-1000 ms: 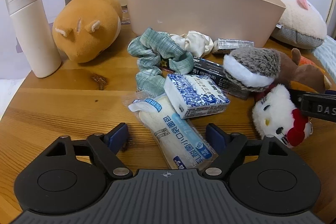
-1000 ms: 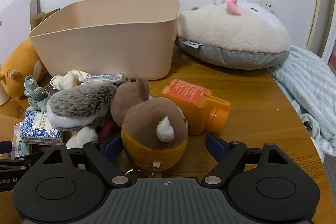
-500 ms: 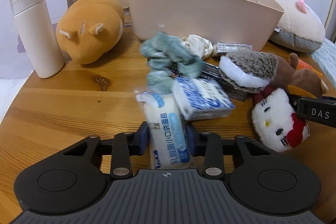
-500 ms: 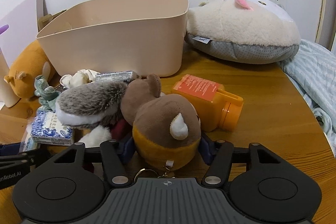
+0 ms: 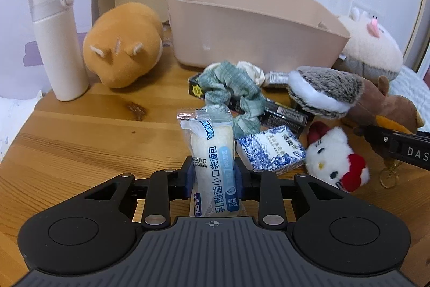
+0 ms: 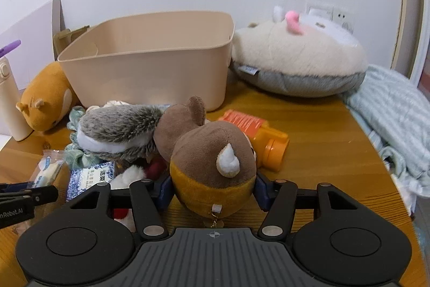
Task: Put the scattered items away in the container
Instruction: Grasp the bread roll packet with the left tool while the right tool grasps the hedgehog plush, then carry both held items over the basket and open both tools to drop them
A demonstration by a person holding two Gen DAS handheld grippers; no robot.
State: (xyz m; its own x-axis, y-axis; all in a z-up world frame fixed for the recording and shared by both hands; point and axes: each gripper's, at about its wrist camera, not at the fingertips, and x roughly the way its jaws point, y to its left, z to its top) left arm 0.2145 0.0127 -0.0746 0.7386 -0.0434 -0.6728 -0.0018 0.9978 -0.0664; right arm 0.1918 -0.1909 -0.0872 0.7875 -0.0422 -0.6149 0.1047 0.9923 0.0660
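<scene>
The left tool (image 5: 214,176) has its blue pads pressed on both sides of a wrapped bread packet (image 5: 212,152), its jaws having just closed onto it; the packet stands nearly upright between them, its sealed top edge pointing toward the container. The right tool (image 6: 212,188) is clamped on the orange base of a brown squirrel plush (image 6: 212,160), its jaws likewise just drawn in onto the toy, and a grey bushy tail (image 6: 118,128) stretches off to the left of the plush.

The beige plastic container (image 5: 242,28) sits at the back of the wooden surface (image 5: 80,131), open at the top, near the wall. In front of it lies the scatter: a green plaid scrunchie (image 5: 231,90) draped over a black box (image 5: 282,112), a cream scrunchie (image 5: 252,71) just behind, a blue-and-white tissue pack (image 5: 271,149) beside the bread packet, and a white cat plush with a red bow (image 5: 336,160) to its right. An orange bottle (image 6: 266,136) lies on its side just behind the squirrel plush.

To the left of the container rests an orange hamster plush (image 5: 121,45), and further left a cream flask (image 5: 57,45) stands upright. To the right of the container lies a large cream-and-grey plush cushion (image 6: 295,63), with striped bedding (image 6: 397,109) beyond the surface's edge.
</scene>
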